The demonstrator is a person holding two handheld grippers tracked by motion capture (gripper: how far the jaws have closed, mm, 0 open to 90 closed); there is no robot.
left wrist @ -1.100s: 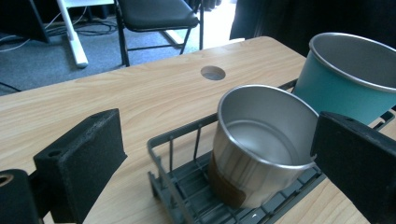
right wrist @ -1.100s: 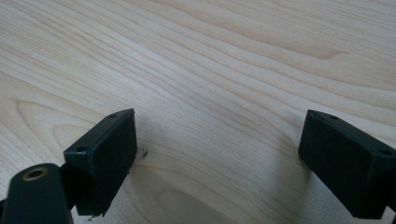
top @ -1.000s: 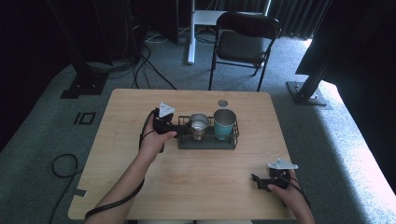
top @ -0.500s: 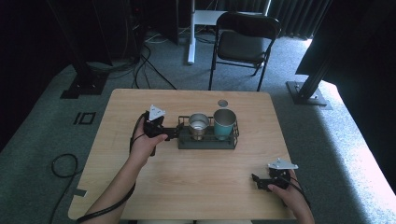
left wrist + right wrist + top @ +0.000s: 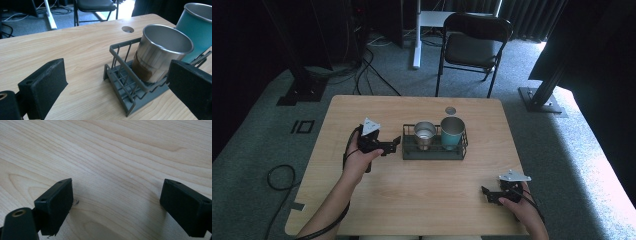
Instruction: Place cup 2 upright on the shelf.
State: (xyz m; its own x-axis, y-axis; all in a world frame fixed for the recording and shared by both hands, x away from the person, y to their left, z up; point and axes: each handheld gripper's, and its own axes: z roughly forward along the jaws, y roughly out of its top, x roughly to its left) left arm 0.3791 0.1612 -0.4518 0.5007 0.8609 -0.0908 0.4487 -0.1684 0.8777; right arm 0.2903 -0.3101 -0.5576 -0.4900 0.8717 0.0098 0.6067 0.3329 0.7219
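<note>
A dark grey wire rack (image 5: 409, 150) (image 5: 119, 82) stands mid-table. Inside it sit a steel cup (image 5: 425, 134) (image 5: 160, 56) on the left and a teal cup (image 5: 452, 132) (image 5: 198, 25) on the right, both upright. My left gripper (image 5: 395, 145) (image 5: 117, 87) is open just left of the rack, jaws pointing at its left end and holding nothing. Down at the front right of the table, my right gripper (image 5: 486, 193) (image 5: 117, 205) rests open and low over bare wood.
The wooden table (image 5: 422, 200) has a round cable hole (image 5: 450, 110) (image 5: 127, 29) behind the rack. A black folding chair (image 5: 474, 47) stands past the far edge. Cables and stand bases (image 5: 302, 92) lie on the grey carpet to the left.
My left gripper has drawn back leftward from the rack by a short way. The right gripper, rack and cups have stayed put.
</note>
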